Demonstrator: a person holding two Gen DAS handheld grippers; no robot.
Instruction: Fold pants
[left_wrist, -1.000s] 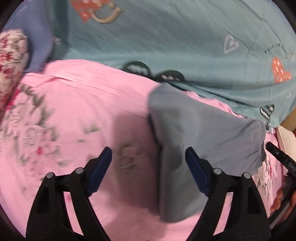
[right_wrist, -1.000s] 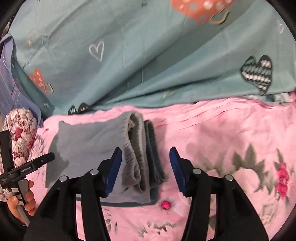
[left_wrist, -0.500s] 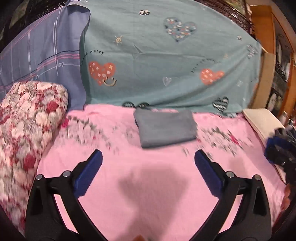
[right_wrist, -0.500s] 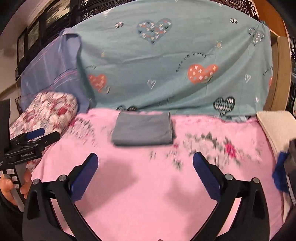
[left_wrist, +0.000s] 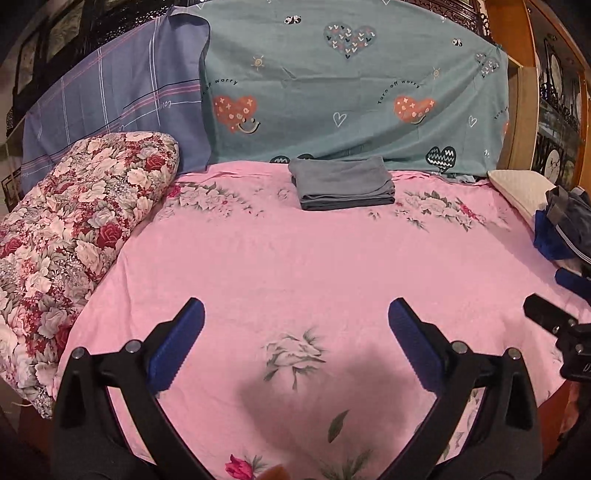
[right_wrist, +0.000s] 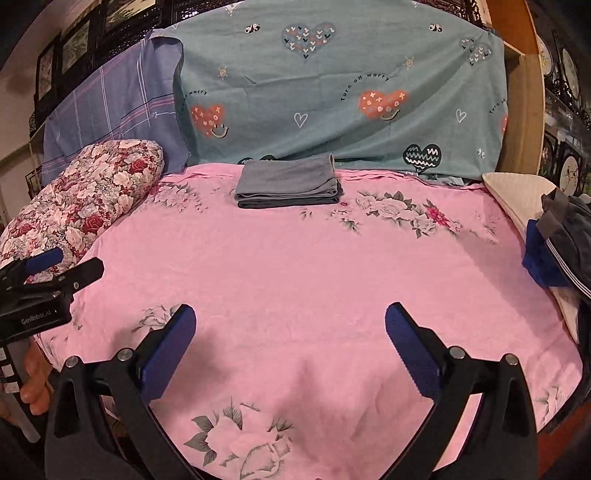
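The grey pants (left_wrist: 341, 182) lie folded in a flat stack at the far edge of the pink floral bed sheet (left_wrist: 295, 266), against the teal backdrop; they also show in the right wrist view (right_wrist: 288, 181). My left gripper (left_wrist: 295, 343) is open and empty, low over the near part of the sheet, far from the pants. My right gripper (right_wrist: 290, 343) is open and empty too, also near the front edge. The left gripper shows at the left edge of the right wrist view (right_wrist: 48, 269).
A rolled floral quilt (left_wrist: 74, 229) lies along the left side. A cream pillow (left_wrist: 521, 188) and a pile of dark blue clothes (left_wrist: 565, 221) sit at the right edge. A teal heart-print sheet (left_wrist: 351, 92) hangs behind the bed.
Both grippers have pulled back from the folded pants to the near side of the bed and opened wider. The pants stay folded at the far edge.
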